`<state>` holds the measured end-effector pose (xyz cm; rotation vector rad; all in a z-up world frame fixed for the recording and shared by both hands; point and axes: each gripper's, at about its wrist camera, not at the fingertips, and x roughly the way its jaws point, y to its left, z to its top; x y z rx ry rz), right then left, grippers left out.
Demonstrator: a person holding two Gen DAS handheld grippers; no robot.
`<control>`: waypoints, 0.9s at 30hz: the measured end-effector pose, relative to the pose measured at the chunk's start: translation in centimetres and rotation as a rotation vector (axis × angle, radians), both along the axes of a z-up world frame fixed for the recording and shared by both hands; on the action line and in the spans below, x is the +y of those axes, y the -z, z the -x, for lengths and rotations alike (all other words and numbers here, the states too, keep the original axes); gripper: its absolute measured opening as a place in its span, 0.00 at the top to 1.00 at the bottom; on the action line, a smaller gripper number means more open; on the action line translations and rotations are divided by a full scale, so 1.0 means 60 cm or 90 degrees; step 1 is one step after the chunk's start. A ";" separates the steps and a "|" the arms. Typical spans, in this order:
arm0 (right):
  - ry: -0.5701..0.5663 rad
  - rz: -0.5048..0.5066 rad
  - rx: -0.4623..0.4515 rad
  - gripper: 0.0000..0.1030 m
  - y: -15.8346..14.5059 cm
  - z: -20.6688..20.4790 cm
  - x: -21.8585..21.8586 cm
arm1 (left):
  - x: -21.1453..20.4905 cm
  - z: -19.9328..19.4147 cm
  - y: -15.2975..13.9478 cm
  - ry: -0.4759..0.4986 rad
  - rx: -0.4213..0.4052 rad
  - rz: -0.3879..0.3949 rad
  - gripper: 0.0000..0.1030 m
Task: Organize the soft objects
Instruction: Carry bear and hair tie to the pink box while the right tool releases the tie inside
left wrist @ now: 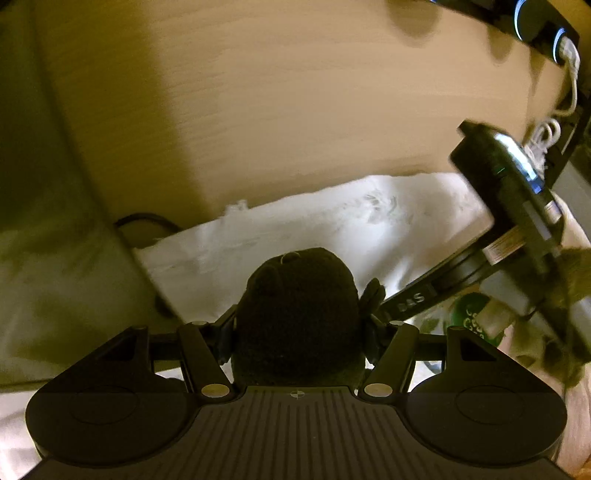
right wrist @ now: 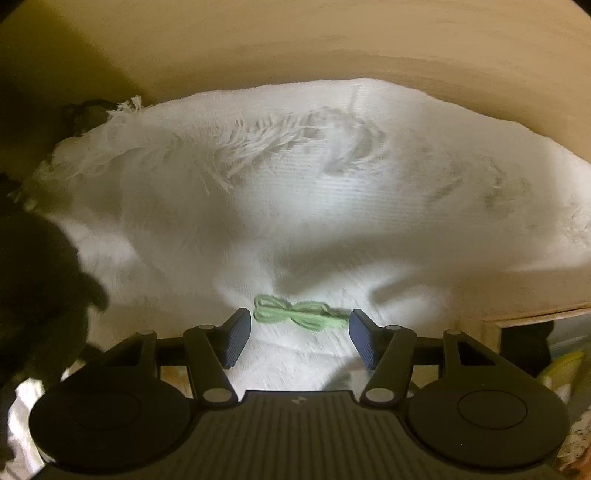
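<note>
My left gripper (left wrist: 297, 321) is shut on a dark fuzzy soft toy (left wrist: 295, 314) with small round ears, held above a white fringed blanket (left wrist: 314, 225). The right gripper's body (left wrist: 509, 206) crosses the right of the left wrist view. In the right wrist view my right gripper (right wrist: 299, 332) is open and empty, its blue pads (right wrist: 236, 338) on either side of a small green yarn bundle (right wrist: 299, 314) that lies on the white blanket (right wrist: 314, 192). A dark blurred shape (right wrist: 40, 295), probably the toy, shows at the left.
A wooden board (left wrist: 277, 92) stands behind the blanket. A pale cushion (left wrist: 44, 258) lies at the left. A black device with blue lights (left wrist: 543, 22) and a white cable (left wrist: 554, 122) sit at the top right. A green round item (left wrist: 467, 314) lies beneath the right gripper.
</note>
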<state>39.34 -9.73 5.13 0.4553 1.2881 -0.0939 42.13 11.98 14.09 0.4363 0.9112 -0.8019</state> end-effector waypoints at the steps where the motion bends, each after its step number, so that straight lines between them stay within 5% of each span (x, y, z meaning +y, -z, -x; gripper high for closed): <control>1: 0.011 0.005 0.005 0.41 0.004 -0.004 0.006 | 0.008 0.000 -0.001 -0.006 -0.003 0.009 0.33; 8: 0.049 0.054 0.021 0.29 0.024 -0.021 0.051 | 0.043 0.004 -0.002 -0.029 -0.007 0.050 0.33; 18: 0.011 0.146 0.043 0.31 0.047 -0.013 0.099 | 0.088 -0.007 0.023 -0.066 0.019 0.081 0.33; 27: -0.010 0.133 -0.056 0.31 -0.058 0.023 0.093 | 0.131 0.006 0.008 -0.112 0.027 0.091 0.33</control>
